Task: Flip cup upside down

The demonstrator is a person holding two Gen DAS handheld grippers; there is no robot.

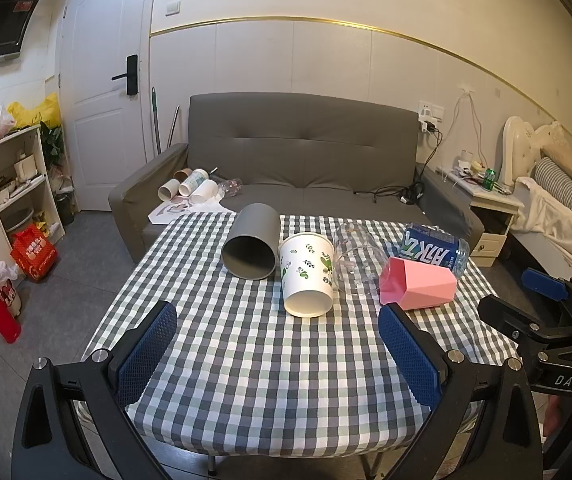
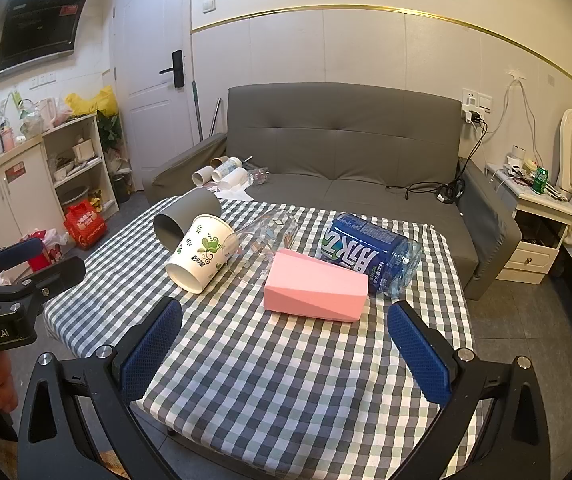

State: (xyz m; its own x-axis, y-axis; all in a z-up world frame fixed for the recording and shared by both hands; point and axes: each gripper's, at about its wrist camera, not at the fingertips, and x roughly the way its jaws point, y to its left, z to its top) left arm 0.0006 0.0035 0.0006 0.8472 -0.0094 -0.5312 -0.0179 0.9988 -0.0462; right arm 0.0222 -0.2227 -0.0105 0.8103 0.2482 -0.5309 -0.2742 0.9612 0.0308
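1. Left wrist view: the left hand-held gripper [image 1: 278, 354] hovered wide open and empty, facing the paper cup [image 1: 307, 274], which lay on its side on the bench [image 1: 246, 380], probably awaiting upending.
2. Right wrist view: the right hand-held gripper [image 2: 286, 354], likewise spread and empty, faced the toppled pink cup [image 2: 315, 291].

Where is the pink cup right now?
The pink cup lies on its side on the checked table, right of centre, between the clear glass and blue bottle.
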